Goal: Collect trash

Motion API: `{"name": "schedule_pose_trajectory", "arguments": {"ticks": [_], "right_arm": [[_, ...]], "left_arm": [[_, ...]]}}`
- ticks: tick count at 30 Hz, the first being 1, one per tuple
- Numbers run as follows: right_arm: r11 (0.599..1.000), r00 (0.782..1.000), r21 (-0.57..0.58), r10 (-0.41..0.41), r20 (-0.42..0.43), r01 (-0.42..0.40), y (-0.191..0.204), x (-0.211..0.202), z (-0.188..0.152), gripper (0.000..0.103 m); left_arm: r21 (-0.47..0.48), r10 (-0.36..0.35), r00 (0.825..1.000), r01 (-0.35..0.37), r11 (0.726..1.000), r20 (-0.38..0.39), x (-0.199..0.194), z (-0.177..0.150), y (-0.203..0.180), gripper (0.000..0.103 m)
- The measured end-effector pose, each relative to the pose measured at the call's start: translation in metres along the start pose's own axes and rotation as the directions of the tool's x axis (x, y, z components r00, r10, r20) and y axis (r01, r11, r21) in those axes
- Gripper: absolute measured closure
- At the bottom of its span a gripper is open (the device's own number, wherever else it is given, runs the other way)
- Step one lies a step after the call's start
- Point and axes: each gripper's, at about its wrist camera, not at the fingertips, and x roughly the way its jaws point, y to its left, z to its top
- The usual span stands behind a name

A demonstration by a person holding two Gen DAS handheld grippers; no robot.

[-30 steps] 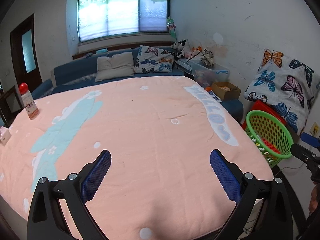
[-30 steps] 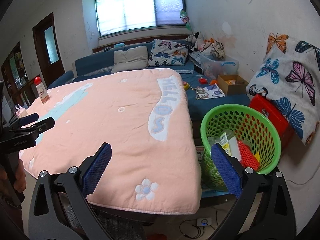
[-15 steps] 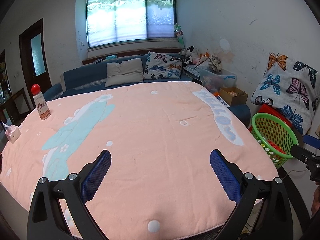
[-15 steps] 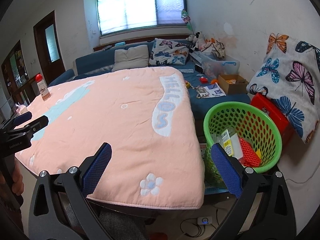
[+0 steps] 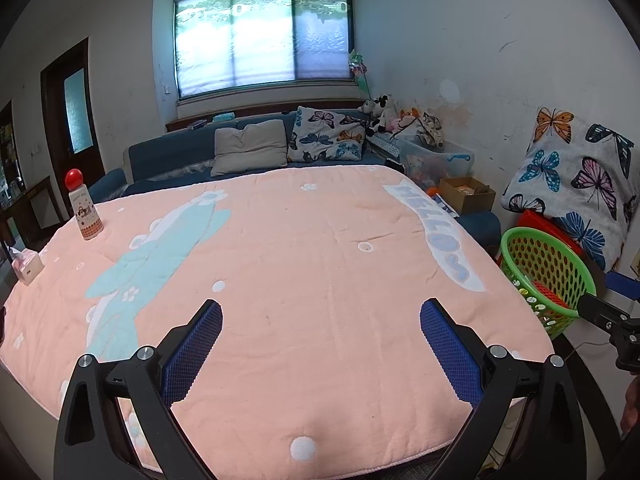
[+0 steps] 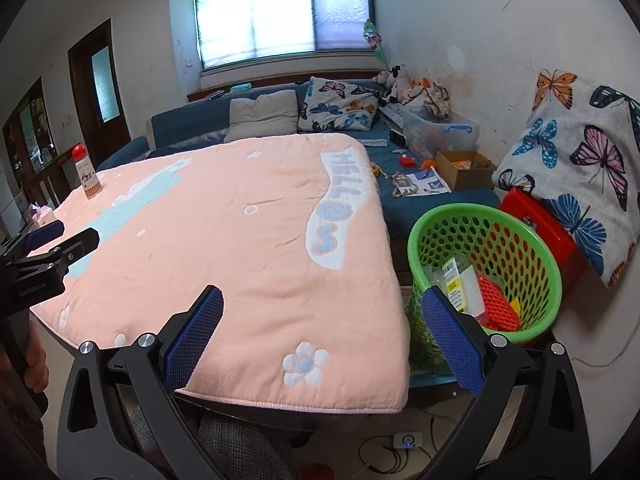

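my left claw (image 5: pixel 320 344) and right claw (image 6: pixel 322 332) both hang released and empty above the pink blanket (image 5: pixel 304 264) covering the tabletop. the trash (image 6: pixel 476 294) lies inside the green basket (image 6: pixel 448 224), which stands just beside the tabletop's right edge. 1 red-capped bottle (image 5: pixel 85 210) stands upright near the far-left corner, with a small tissue box (image 5: pixel 27 266) near it.

Green basket (image 6: pixel 486 224), pink blanket (image 5: pixel 304 264), butterfly-print cushion (image 6: pixel 576 160).
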Motion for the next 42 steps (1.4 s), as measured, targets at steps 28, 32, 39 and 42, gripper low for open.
{"name": "schedule_pose_trajectory", "arguments": {"ticks": [28,32,39,42], "right_arm": [[1.000,1.000,0.008,-0.004,-0.012,0.004,-0.004,-0.001,-0.002,0.005],[1.000,1.000,0.007,-0.001,-0.014,0.001,-0.003,0.000,-0.002,0.005],[1.000,1.000,0.007,0.002,-0.017,-0.002,-0.004,0.002,-0.003,0.005],[1.000,1.000,0.006,0.002,-0.018,-0.002,-0.003,0.002,-0.003,0.005]], "left_arm": [[0.031,-0.013,1.000,0.013,0.999,-0.014,0.002,-0.003,-0.016,0.007],[0.033,-0.011,1.000,0.012,0.999,-0.017,0.004,-0.004,-0.018,0.007],[0.028,-0.009,1.000,0.010,1.000,-0.021,0.005,-0.005,-0.020,0.007],[0.029,-0.011,1.000,0.012,1.000,-0.022,0.006,-0.005,-0.019,0.007]]}}
